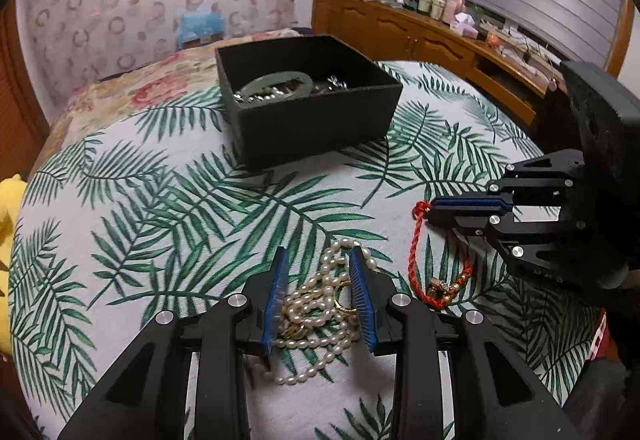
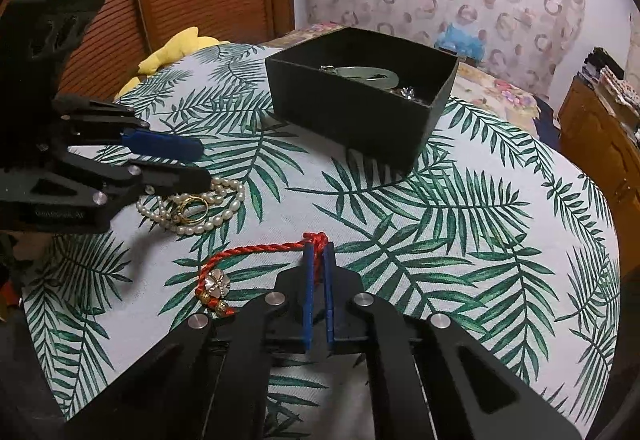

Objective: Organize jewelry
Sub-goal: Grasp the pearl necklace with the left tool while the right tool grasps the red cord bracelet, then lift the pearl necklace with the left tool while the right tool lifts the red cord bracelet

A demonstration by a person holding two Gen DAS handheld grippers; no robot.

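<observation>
Palm-print cloth point(image 1: 168, 176): right tool point(image 2: 318, 252) clenched on red cord point(image 2: 256, 250), left tool point(image 1: 320, 260) seemingly released around pearls point(image 1: 320, 304).

Box point(image 1: 316, 120) contents partly hidden

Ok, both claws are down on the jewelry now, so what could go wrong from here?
The right claw pinches only the knotted end of the red cord bracelet; its flower charm may swing or snag when lifted. The left claw straddles the pearl necklace tangled with a gold ring; the ring could drop off.
</observation>
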